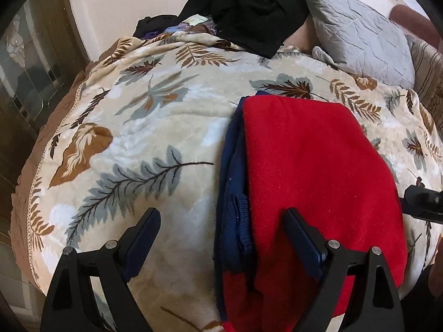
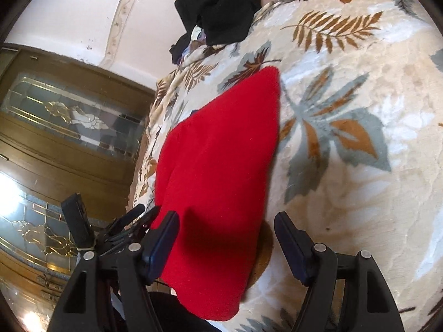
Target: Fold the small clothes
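A red and navy knit garment lies folded on the leaf-patterned blanket, red layer on top, navy edge showing along its left side. My left gripper is open and empty, hovering over the garment's near left edge. In the right wrist view the same red garment lies on the blanket. My right gripper is open and empty above the garment's near end. The left gripper's fingers show at the left of the right wrist view.
A pile of black clothes lies at the far end of the bed, with a grey quilted pillow to its right. A wooden cabinet with glass doors stands beside the bed. The blanket's edge drops off at left.
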A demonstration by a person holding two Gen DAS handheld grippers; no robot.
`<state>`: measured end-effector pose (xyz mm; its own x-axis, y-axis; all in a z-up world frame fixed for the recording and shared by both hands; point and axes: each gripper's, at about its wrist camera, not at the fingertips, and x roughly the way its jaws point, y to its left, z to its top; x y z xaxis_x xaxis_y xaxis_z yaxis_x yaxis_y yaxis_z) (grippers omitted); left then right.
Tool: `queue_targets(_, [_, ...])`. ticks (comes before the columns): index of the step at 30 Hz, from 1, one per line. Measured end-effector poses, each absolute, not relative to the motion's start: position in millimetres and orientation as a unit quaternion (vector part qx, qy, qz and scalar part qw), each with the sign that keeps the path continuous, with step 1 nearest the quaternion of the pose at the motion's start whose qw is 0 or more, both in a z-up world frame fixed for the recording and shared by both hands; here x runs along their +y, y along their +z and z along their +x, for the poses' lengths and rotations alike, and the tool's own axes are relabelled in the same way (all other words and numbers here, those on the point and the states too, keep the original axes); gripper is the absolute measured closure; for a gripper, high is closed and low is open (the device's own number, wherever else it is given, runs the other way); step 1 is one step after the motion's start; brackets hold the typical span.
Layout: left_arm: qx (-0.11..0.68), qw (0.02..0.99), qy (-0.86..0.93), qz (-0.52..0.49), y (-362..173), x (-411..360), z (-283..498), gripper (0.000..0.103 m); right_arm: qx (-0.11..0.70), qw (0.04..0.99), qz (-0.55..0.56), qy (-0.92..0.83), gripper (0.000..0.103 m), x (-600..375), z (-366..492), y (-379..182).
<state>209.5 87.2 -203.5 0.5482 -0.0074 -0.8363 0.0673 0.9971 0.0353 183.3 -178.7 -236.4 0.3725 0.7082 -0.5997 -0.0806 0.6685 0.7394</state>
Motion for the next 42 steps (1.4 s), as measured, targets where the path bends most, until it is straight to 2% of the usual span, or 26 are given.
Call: queue_targets(42, [0.465, 0.882, -0.048, 0.054, -203.0, 76.1, 211.5, 0.012, 0.492, 0.764, 0.32, 0.268, 0.028, -161.5, 192.9, -244.3])
